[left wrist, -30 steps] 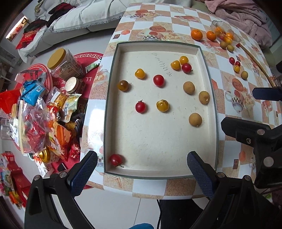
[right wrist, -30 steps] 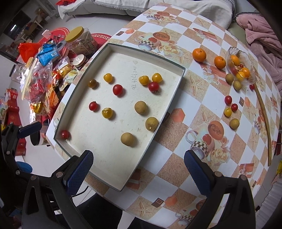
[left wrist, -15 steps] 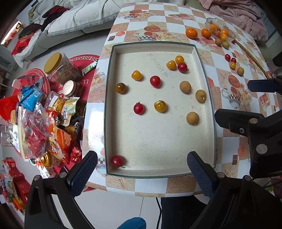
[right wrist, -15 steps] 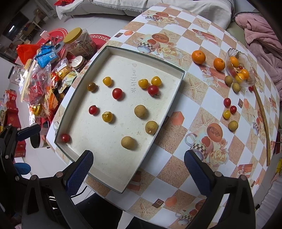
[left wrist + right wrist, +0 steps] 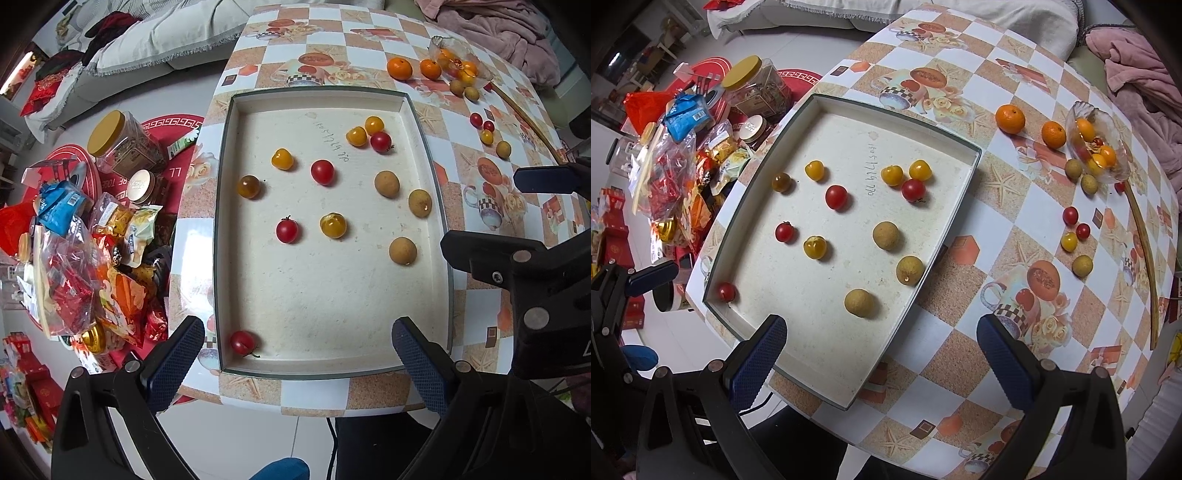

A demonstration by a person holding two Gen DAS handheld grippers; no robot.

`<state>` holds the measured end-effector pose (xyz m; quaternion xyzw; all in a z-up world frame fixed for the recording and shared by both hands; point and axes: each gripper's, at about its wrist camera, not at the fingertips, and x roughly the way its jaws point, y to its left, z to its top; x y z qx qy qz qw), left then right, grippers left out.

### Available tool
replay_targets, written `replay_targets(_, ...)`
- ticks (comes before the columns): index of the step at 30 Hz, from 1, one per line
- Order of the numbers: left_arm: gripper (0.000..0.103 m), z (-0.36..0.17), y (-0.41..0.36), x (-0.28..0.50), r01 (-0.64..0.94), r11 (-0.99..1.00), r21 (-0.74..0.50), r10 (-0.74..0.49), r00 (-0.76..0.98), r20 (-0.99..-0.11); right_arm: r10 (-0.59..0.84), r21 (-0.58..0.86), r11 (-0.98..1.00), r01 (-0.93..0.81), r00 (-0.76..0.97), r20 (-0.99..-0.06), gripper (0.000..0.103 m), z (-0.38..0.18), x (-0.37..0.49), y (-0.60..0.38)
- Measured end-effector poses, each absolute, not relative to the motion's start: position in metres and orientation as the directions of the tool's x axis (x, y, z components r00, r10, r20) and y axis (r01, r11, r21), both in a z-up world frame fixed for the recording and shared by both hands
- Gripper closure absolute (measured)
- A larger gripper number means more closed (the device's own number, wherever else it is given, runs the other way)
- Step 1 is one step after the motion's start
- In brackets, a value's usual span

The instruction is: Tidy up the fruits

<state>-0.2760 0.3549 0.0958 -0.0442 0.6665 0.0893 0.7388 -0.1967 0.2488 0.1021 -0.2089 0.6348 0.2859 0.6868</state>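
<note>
A shallow cream tray [image 5: 332,302] [image 5: 812,332] on the checked table holds several red and yellow cherry tomatoes and three brown longans [image 5: 402,250] [image 5: 859,302]. One red tomato [image 5: 242,342] lies in its near left corner. More tomatoes [image 5: 1070,216], longans, two oranges [image 5: 1010,118] and a glass bowl of fruit [image 5: 1097,147] sit on the table to the right. My left gripper [image 5: 297,363] is open and empty above the tray's near edge. My right gripper [image 5: 881,360] is open and empty over the tray's near right corner.
A heap of snack packets [image 5: 74,258] and jars [image 5: 122,144] lies on the floor left of the table. A long wooden stick [image 5: 1143,251] lies near the table's right edge. A sofa [image 5: 147,44] and a pink blanket [image 5: 1137,74] lie beyond.
Both grippers have drawn back and risen slightly, so the tray looks a little smaller and farther. Nothing on the table has moved.
</note>
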Motion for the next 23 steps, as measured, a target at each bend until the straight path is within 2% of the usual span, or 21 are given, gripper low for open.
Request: replay_targets(23, 0.001, 0.0902, 0.3556, -0.2785, -0.196, 0.98, 0.034, 0.055, 0.107, -0.993, 0.124, 0.076, 0.74, -0.669, 0.025, -0.992, 0.0, 0.0963, -0.2008, 0.2569)
